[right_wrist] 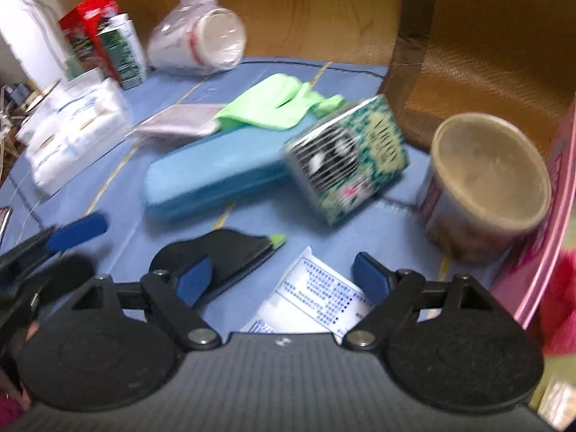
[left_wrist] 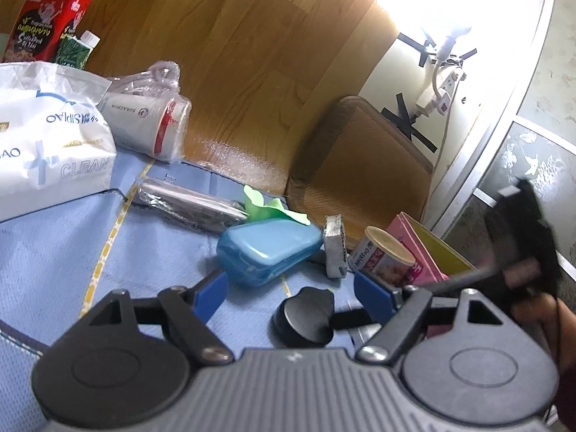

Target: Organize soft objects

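A green cloth lies crumpled on the blue mat behind a blue plastic case; both also show in the left wrist view, the cloth and the case. A white tissue pack lies at the left, also in the right wrist view. My left gripper is open and empty above the mat, just short of the case. My right gripper is open and empty, low over a white printed packet and a black highlighter.
A patterned carton lies on its side next to a round can and a pink box. A bagged stack of paper cups, a red box and a silver sachet lie farther back. A brown cushion lies on the wooden floor.
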